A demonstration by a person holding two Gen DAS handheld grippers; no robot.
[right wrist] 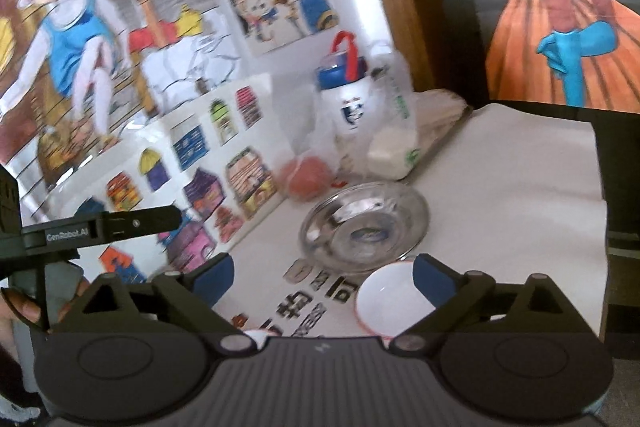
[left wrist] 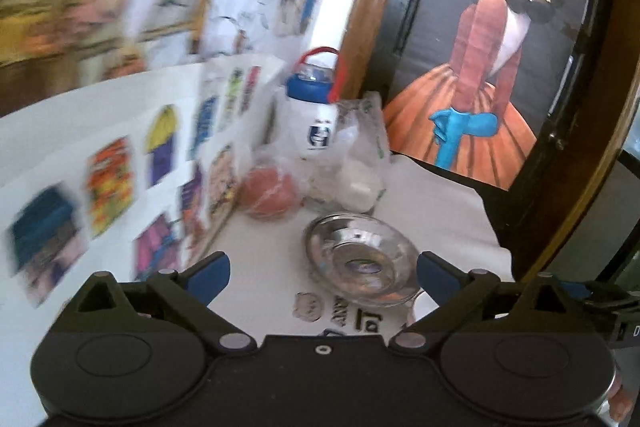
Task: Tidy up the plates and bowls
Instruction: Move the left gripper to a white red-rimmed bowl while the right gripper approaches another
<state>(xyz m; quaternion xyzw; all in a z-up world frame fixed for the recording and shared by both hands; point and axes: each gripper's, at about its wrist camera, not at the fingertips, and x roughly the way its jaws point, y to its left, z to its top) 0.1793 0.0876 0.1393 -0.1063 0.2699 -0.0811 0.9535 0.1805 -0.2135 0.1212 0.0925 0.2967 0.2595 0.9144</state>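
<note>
A clear glass bowl (left wrist: 360, 259) rests on the white printed tablecloth (left wrist: 264, 267), just ahead of my left gripper (left wrist: 322, 267), which is open and holds nothing. In the right wrist view the same glass bowl (right wrist: 364, 223) sits beyond a small white bowl with a red rim (right wrist: 392, 303). That white bowl lies close to the right finger of my right gripper (right wrist: 323, 265), which is open and empty. Only a sliver of the white bowl (left wrist: 422, 307) shows in the left wrist view. Part of the left gripper's body (right wrist: 100, 227) shows at the left edge, with a hand (right wrist: 24, 307) on it.
Behind the bowls stand a white bottle with a blue lid and red strap (left wrist: 312, 115), a clear plastic bag with a white lump (left wrist: 356, 163) and a reddish round thing (left wrist: 268, 195). Sheets of coloured house drawings (right wrist: 192, 163) lie left. A framed painting (left wrist: 480, 67) leans at the back right.
</note>
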